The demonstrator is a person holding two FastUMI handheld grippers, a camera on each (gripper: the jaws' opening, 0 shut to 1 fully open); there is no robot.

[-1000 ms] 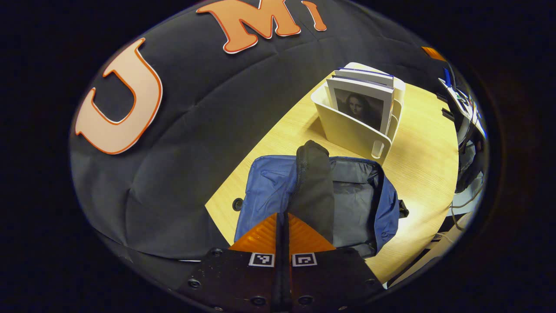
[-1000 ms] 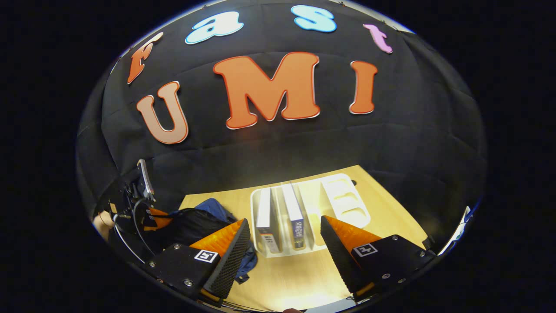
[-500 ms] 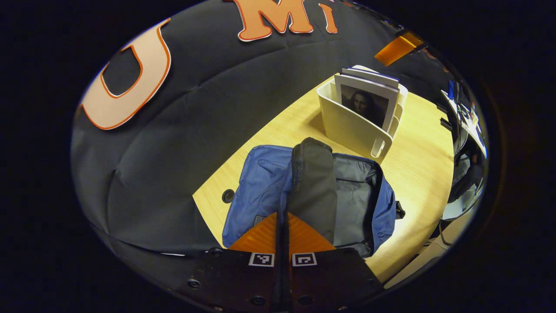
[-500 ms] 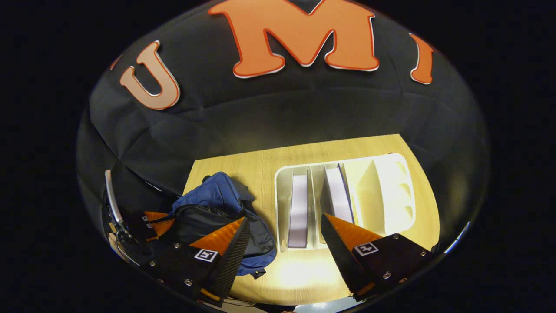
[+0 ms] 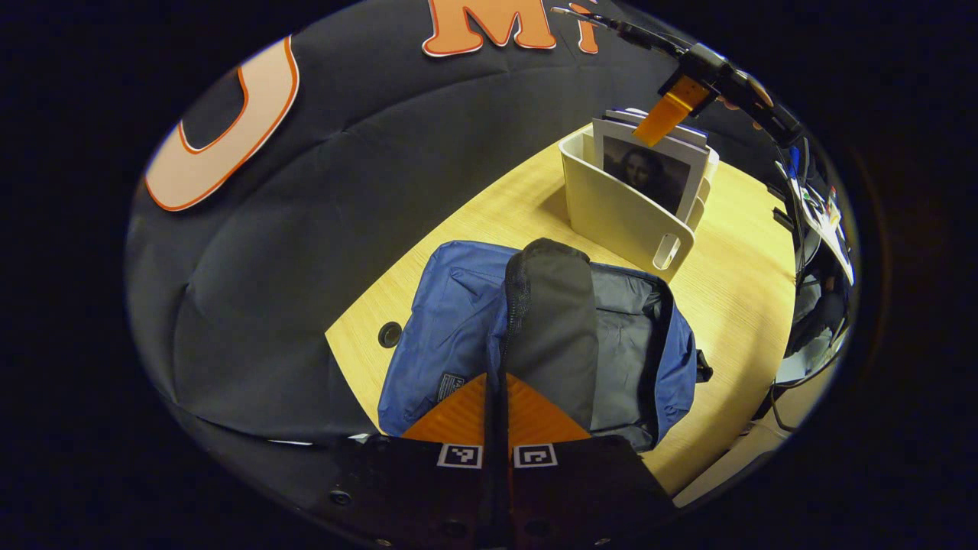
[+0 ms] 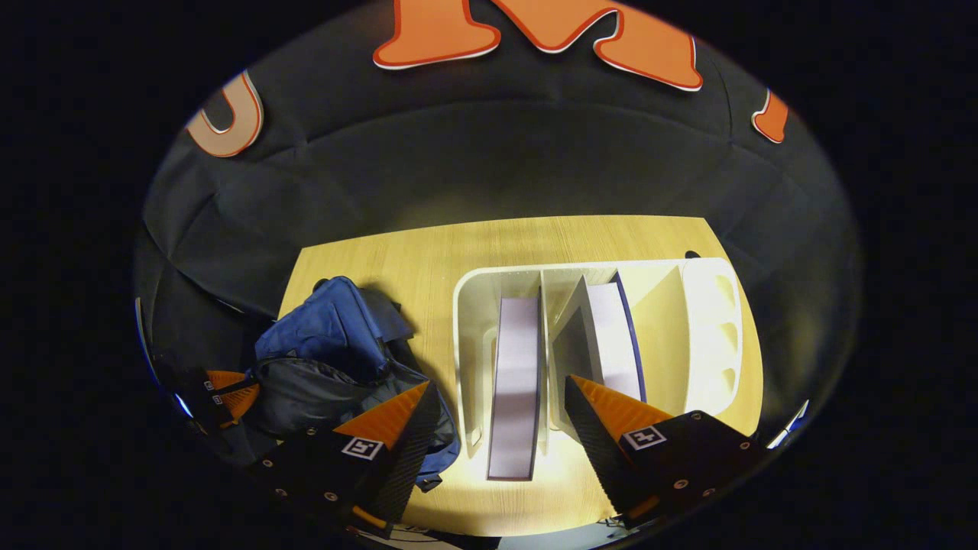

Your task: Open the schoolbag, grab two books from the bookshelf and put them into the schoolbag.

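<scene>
The pale wood-grain table (image 5: 489, 221) carries a blue cloth schoolbag (image 5: 451, 321), lying unzipped with its grey lining showing. The left tool (image 5: 497, 405) is pinched tight on the bag's dark flap (image 5: 554, 328), holding it up. Just beyond stands a smooth white plastic bookshelf (image 6: 474, 344) with upright dividers. Two thin books sit in separate slots: one (image 6: 516, 382) on the left, another (image 6: 615, 336) leaning to its right. The right tool (image 6: 500, 435) hangs above them, spread wide, gripping nothing.
</scene>
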